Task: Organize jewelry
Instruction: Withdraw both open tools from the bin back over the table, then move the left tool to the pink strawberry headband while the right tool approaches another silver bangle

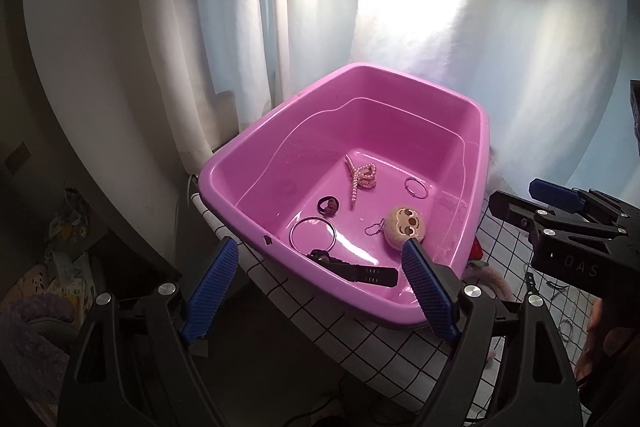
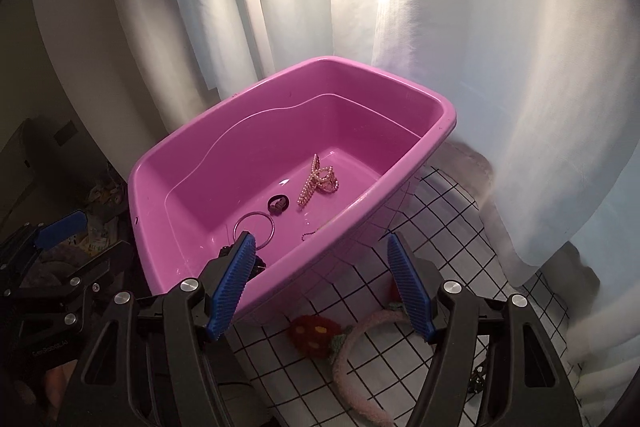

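Most pieces already lie inside the pink tub (image 1: 224,183): pearl hair claw (image 1: 362,177), bangle (image 1: 313,233), watch (image 1: 356,271). Beside it, a fuzzy headband (image 2: 360,367) remains. The left gripper (image 1: 320,287) and right gripper (image 2: 324,287) both gape, empty.

Both fisheye views look steeply down along their own claw fingers from close above the near edge of the gridded worktop (image 2: 448,227). The left wrist view faces the pink tub (image 1: 248,163) from about 7 o'clock, the right wrist view from 5 o'clock; both share the tub's inside.
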